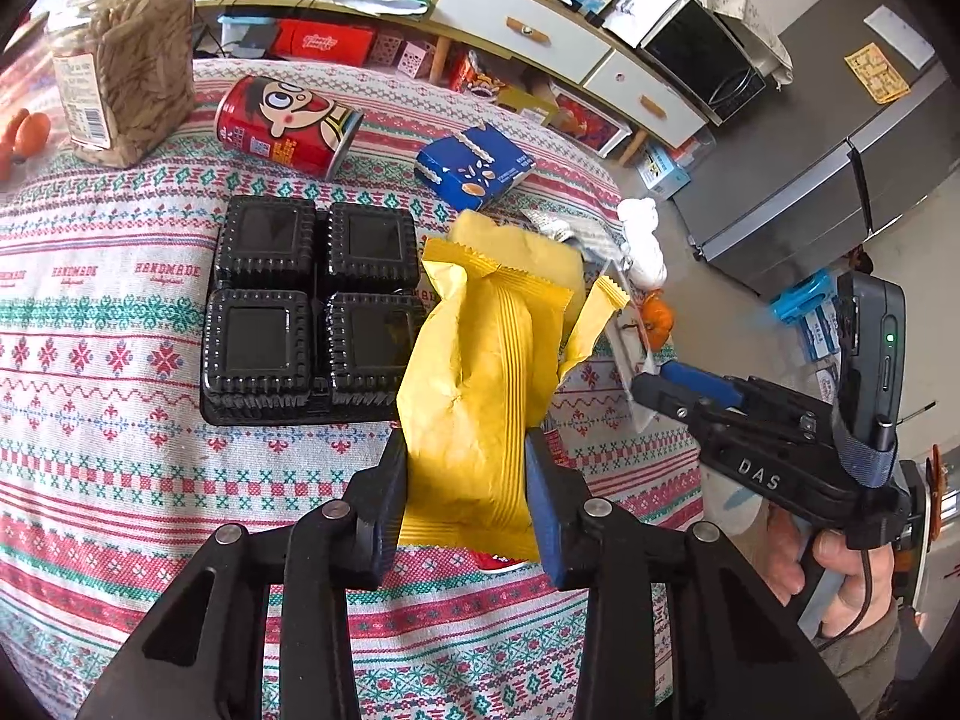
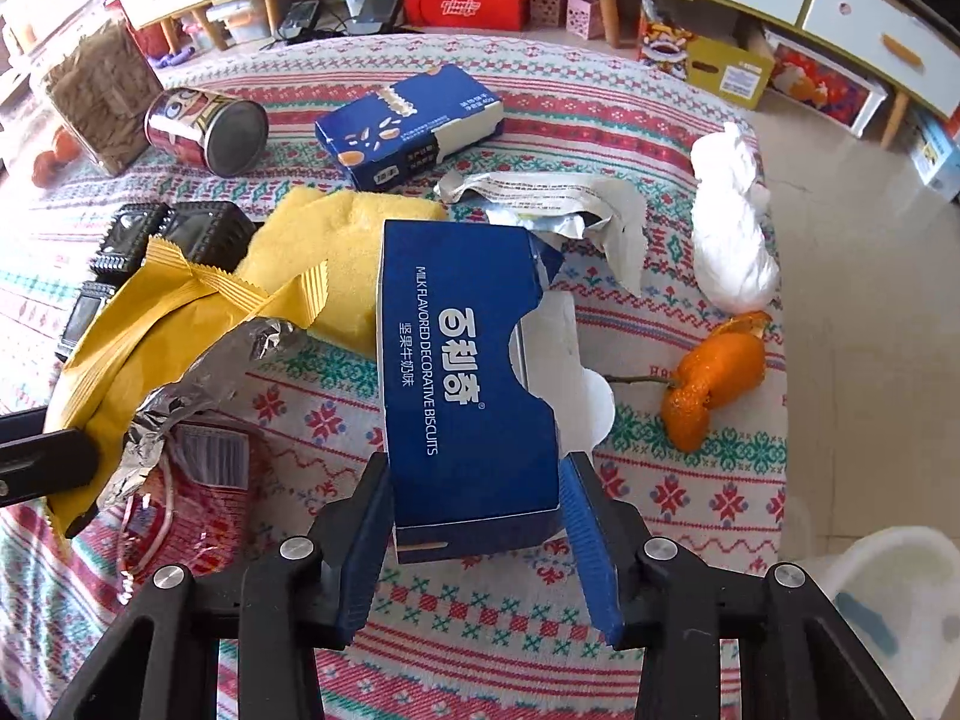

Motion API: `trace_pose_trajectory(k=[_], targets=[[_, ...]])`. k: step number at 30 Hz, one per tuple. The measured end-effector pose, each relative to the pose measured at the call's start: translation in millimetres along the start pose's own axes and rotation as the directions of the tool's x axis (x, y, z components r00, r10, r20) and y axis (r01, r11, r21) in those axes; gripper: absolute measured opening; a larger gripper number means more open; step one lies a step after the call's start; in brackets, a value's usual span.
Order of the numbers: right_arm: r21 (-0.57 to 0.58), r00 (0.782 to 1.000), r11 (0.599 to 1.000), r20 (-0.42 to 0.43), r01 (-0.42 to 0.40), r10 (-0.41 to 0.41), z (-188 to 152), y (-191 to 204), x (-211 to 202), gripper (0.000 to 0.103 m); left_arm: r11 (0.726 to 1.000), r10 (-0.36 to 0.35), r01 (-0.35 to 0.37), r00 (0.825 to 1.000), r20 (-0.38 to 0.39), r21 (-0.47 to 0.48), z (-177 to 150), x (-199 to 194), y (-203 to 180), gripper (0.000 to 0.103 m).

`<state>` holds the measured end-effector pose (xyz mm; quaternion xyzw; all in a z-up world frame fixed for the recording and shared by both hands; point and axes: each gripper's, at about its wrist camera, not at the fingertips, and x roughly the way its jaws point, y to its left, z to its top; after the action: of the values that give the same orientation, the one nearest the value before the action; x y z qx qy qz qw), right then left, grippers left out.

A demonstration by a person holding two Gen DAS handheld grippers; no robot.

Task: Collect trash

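Observation:
My left gripper (image 1: 468, 480) is shut on a yellow snack wrapper (image 1: 480, 372), held above the patterned tablecloth (image 1: 108, 360); the wrapper also shows in the right wrist view (image 2: 150, 324). My right gripper (image 2: 474, 510) is shut on a blue biscuit box (image 2: 456, 360) with an open torn end. The right gripper shows in the left wrist view (image 1: 690, 396), just right of the wrapper. On the table lie a second blue box (image 2: 408, 126), a red can (image 1: 282, 126) on its side, a foil wrapper (image 2: 552, 198), orange peel (image 2: 714, 378), a white crumpled tissue (image 2: 732, 228) and a red foil packet (image 2: 186, 480).
A black four-cell plastic tray (image 1: 306, 306) sits left of the wrapper. A clear jar of snacks (image 1: 120, 54) stands at the far left. A yellow cloth (image 2: 336, 252) lies mid-table. A pale bin (image 2: 888, 612) sits beyond the table's right edge. Cabinets and boxes line the back.

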<state>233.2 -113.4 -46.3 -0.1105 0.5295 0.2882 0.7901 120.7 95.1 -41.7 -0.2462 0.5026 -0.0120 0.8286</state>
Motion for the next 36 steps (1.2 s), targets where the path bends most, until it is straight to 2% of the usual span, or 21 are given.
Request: trace_pose_trajectory(k=[1,7,18,31,36], targets=[[0.017,1.0,1.0,0.003,-0.006,0.006,-2.0,1.8,-4.9,0.019,1.0,0.01,-0.01,1.0,0.008,0.004,-0.4,-2.7,-0.3,0.038],[0.027,1.0,1.0,0.006,-0.008,0.008,-8.8,-0.3,-10.1,0.018,1.0,0.005,-0.005,1.0,0.009,-0.01,-2.3,-5.0,0.6,0.038],[0.11,0.996,0.99,0.037,-0.088,0.084,-17.1,-11.1,-32.9,0.002,1.0,-0.002,0.002,0.999,0.048,-0.005,-3.0,-24.2,-4.3,0.038],[0.17,0.989,0.975,0.08,-0.14,0.128,-34.1,-29.6,-61.2,0.001,1.0,-0.005,0.003,0.997,0.071,0.016,-11.1,-35.6,-19.9,0.038],[0.18,0.989,0.974,0.085,-0.137,0.123,-39.5,-36.5,-65.4,0.001,1.0,-0.004,0.003,0.997,0.071,0.005,-14.8,-35.5,-22.3,0.037]])
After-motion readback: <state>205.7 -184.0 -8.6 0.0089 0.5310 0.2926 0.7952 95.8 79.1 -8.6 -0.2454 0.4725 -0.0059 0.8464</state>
